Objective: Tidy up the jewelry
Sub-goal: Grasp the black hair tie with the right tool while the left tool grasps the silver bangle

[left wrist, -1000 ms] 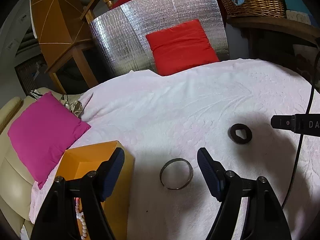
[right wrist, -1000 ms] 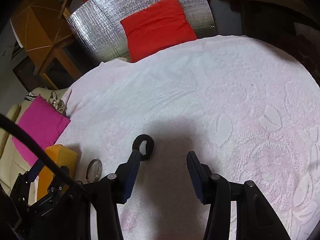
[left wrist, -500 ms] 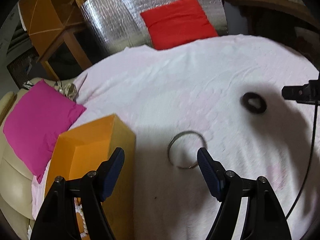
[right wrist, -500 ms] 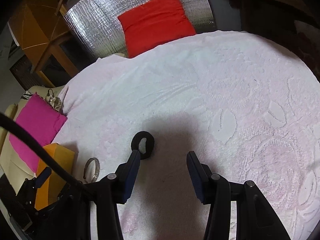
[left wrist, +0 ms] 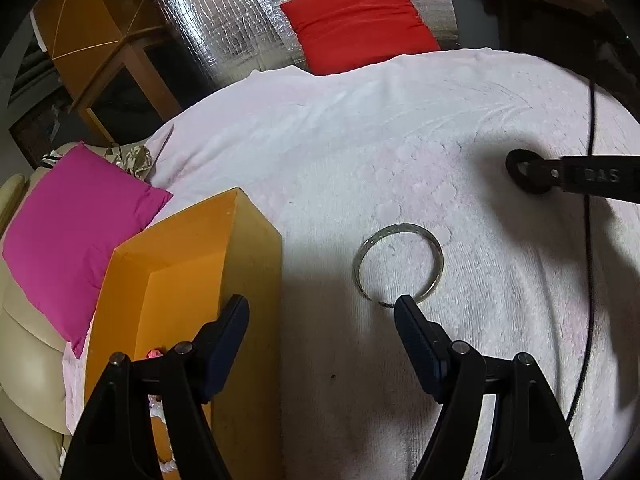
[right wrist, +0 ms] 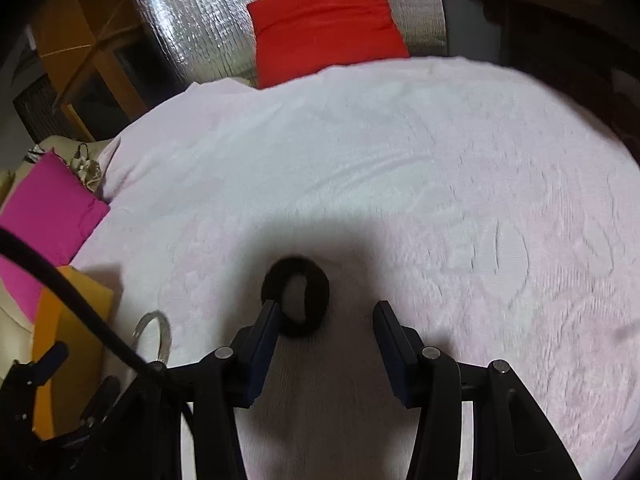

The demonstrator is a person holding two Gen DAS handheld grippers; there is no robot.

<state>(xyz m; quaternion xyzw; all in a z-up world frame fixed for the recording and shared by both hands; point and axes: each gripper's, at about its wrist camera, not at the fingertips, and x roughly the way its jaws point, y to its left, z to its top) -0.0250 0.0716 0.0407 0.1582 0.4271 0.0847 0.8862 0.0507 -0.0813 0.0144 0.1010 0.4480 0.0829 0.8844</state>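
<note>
On the pale pink towel-covered surface (left wrist: pixel 360 140), toward its left edge, an open orange box (left wrist: pixel 180 264) stands with beads showing inside near its bottom. Just right of the box, a thin silver bangle (left wrist: pixel 400 266) lies flat on the cloth. The left gripper (left wrist: pixel 322 322) hangs over the strip between box and bangle with its jaws spread wide and nothing between them; its right fingertip (left wrist: pixel 412 320) overlaps the bangle's near rim in the left wrist view, while its left fingertip sits over the box's right wall, and whether either touches cannot be told. Farther right, well apart from the bangle, a black ring-shaped hair tie (right wrist: pixel 296 296) lies on the cloth. The right gripper (right wrist: pixel 324 320) has its jaws partly apart and clamped on nothing: the tie sits just ahead of its left finger (right wrist: pixel 264 332), whose tip overlaps the tie's near left edge, with most of the tie lying inside the gap's left half.
</note>
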